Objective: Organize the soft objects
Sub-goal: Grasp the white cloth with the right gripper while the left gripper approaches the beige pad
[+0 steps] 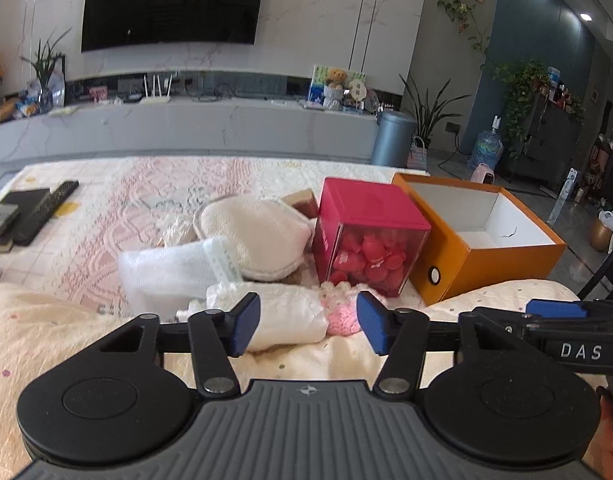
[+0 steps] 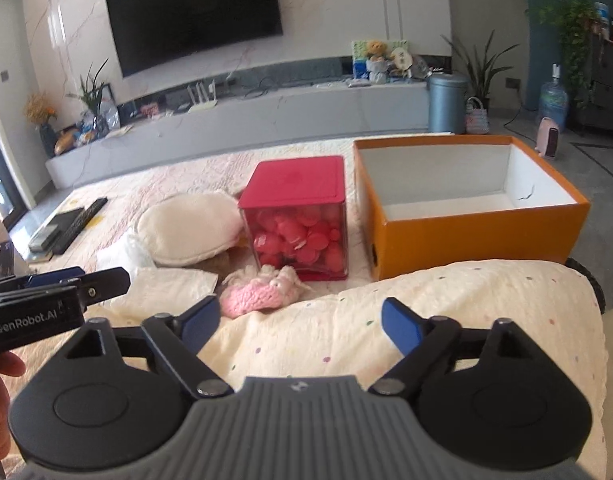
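Soft things lie on the quilted table: a cream round cushion [image 1: 258, 236] [image 2: 190, 228], a white mesh cloth [image 1: 166, 276], a cream folded cloth [image 1: 286, 316] [image 2: 166, 288] and a pink knitted piece [image 1: 342, 312] [image 2: 258, 294]. An open orange box [image 1: 482, 240] [image 2: 466, 216] stands at the right, white and bare inside. My left gripper [image 1: 308, 324] is open, its blue pads either side of the cream folded cloth and pink knit, not closed on them. My right gripper [image 2: 300, 324] is open and empty over a cream dotted pillow [image 2: 426, 304].
A red-lidded clear cube [image 1: 366, 236] [image 2: 298, 216] full of pink pieces stands between the cushion and the orange box. Remote controls and dark books [image 1: 30, 212] lie at the table's far left. A TV cabinet runs along the back wall.
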Available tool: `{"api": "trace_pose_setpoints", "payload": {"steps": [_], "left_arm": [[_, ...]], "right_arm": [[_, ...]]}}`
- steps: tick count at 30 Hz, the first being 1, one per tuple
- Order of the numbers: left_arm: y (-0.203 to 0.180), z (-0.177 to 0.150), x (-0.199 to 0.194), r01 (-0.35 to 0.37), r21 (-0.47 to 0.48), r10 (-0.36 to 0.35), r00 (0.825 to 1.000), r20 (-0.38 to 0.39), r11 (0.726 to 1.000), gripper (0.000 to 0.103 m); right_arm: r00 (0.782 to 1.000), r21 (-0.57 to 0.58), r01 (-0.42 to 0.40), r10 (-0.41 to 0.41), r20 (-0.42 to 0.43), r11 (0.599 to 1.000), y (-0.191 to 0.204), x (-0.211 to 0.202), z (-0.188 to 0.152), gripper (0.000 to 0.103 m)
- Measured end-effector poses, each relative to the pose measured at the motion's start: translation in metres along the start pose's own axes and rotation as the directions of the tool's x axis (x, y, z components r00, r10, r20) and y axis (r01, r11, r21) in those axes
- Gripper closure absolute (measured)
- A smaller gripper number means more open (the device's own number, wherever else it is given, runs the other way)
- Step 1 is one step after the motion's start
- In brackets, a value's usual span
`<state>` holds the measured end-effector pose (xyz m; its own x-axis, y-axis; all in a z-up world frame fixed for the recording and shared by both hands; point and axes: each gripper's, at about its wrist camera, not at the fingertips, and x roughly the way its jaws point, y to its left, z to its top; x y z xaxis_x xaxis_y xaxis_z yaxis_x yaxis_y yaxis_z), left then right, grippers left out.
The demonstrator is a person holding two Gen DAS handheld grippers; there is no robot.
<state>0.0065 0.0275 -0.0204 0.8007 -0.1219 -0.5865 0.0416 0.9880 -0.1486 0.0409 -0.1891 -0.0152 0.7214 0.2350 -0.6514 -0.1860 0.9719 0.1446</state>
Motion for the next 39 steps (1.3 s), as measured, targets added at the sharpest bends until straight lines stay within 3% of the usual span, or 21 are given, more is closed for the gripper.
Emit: {"api": "trace_pose_setpoints", "payload": {"steps": [2,3,5,8,15,21,26,28,35,39], "left_arm": [[0.009,-0.001,0.004,-0.008,-0.009,0.008,1.000,-0.023,1.000,0.048],[0.014,-0.001,0.005,-0.017,-0.018,0.016,0.999,-0.033,1.000,0.048],[0.024,0.000,0.007,-0.032,-0.045,0.030,0.999,-0.043,0.998,0.046],[0.038,0.003,0.011,-0.057,-0.060,0.054,0.997,-0.059,0.997,0.029],[0.064,0.008,0.024,-0.074,-0.044,0.065,0.982,-0.176,0.996,0.031],[0.076,0.009,0.034,-0.065,-0.020,0.059,0.976,-0.211,0.998,0.034],[0.088,0.013,0.047,-0.048,-0.020,0.042,0.972,-0.232,0.999,0.036],[0.093,0.015,0.053,-0.048,-0.026,0.040,0.969,-0.243,0.999,0.036],[0.107,0.013,0.065,-0.068,-0.025,0.058,0.957,-0.283,0.997,0.037],[0.114,0.009,0.067,-0.066,-0.062,0.046,0.958,-0.283,0.996,0.037]], "right_arm": [[1.000,-0.009,-0.022,0.022,-0.019,1.000,0.004,0.006,0.002,0.029],[0.999,-0.017,-0.030,0.030,-0.026,0.999,0.006,0.008,0.003,0.036],[0.998,-0.032,-0.046,0.045,-0.044,0.998,0.010,0.016,0.005,0.039],[0.996,-0.050,-0.059,0.055,-0.070,0.997,0.016,0.028,0.008,0.039],[0.983,-0.149,-0.145,0.125,-0.137,0.978,0.046,0.059,0.014,0.037],[0.954,-0.255,-0.261,0.209,-0.214,0.931,0.084,0.091,0.013,0.037],[0.945,-0.288,-0.281,0.211,-0.249,0.916,0.102,0.116,0.019,0.036],[0.938,-0.301,-0.296,0.215,-0.273,0.907,0.107,0.127,0.020,0.030],[0.911,-0.398,-0.362,0.229,-0.343,0.843,0.131,0.154,0.007,0.025],[0.910,-0.393,-0.358,0.221,-0.351,0.847,0.141,0.175,0.005,0.025]]}}
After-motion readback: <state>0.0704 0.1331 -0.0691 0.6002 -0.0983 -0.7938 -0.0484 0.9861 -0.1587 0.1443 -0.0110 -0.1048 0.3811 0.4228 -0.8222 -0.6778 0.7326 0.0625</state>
